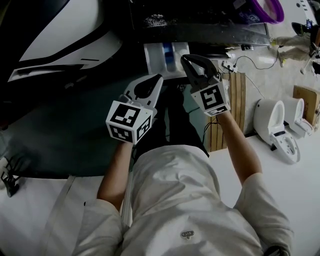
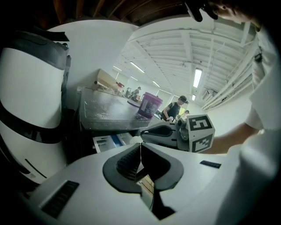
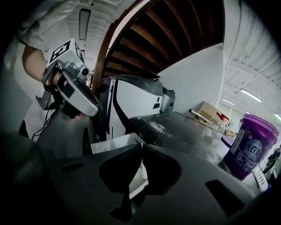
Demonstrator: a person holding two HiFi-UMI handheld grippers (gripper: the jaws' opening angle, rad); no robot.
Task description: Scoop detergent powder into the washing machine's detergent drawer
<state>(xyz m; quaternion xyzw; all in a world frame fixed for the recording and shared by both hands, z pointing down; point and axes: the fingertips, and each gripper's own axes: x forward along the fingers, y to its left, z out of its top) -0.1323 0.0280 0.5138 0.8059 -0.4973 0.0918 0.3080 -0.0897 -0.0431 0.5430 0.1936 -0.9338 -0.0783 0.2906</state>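
The washing machine's white detergent drawer (image 1: pixel 164 58) stands pulled out, with a blue compartment in it. It also shows as the drawer (image 2: pixel 109 142) and the drawer (image 3: pixel 115 143) in the gripper views. Spilled powder (image 1: pixel 155 20) lies on the machine's dark top (image 3: pixel 184 132). A purple detergent tub (image 1: pixel 268 9) stands on that top to the right; the tub (image 2: pixel 149 105) and tub (image 3: pixel 250 147) are seen too. My white left gripper (image 1: pixel 159 77) hovers just before the drawer, shut and empty. My dark right gripper (image 1: pixel 184 58) is at the drawer's right edge, also shut and empty. No scoop is visible.
A large white curved body (image 1: pixel 60 30) fills the upper left. Right of the machine are a wooden slatted board (image 1: pixel 235 110), a cable (image 1: pixel 250 62) and two white toilets (image 1: pixel 274 129). People (image 2: pixel 174 109) stand in the far background.
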